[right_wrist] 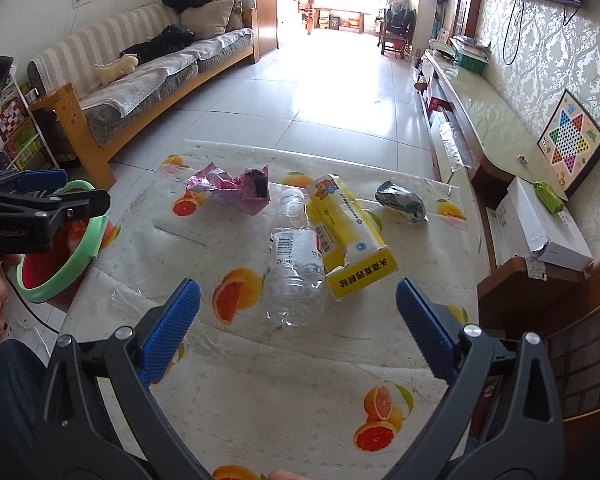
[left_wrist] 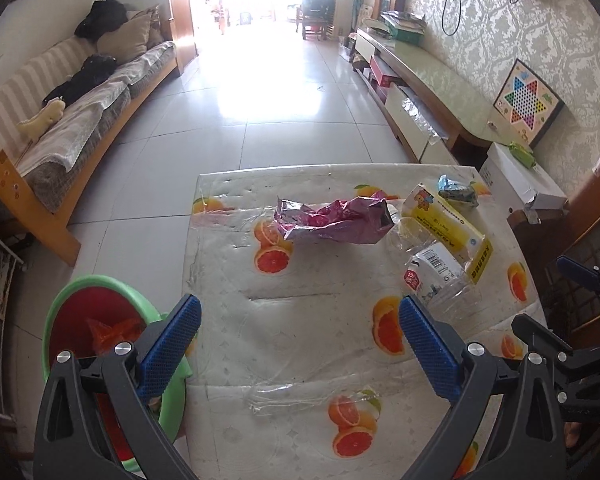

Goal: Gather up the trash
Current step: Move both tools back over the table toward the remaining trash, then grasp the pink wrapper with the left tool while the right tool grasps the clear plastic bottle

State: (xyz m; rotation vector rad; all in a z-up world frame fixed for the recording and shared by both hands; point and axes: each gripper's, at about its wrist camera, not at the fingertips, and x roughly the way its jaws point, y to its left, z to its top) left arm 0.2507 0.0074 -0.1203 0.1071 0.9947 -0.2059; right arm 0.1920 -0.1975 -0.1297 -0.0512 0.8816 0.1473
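From the left wrist, the left gripper [left_wrist: 300,316] is hovering with fingers spread wide, gripping nothing, above the table [left_wrist: 300,360]. A pink wrapper [left_wrist: 332,220] is lying ahead; the green bin [left_wrist: 88,320] is standing just beside the table's left edge, holding what may be orange plastic.

From the right wrist, the right gripper [right_wrist: 298,302] is likewise gaping empty, facing a clear bottle [right_wrist: 296,272] touching a yellow box [right_wrist: 350,236]; a blue packet [right_wrist: 402,201] is lying apart.

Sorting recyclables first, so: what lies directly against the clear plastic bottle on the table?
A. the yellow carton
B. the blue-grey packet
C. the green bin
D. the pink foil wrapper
A: the yellow carton lies alongside the clear plastic bottle, overlapping its side; the others sit apart.
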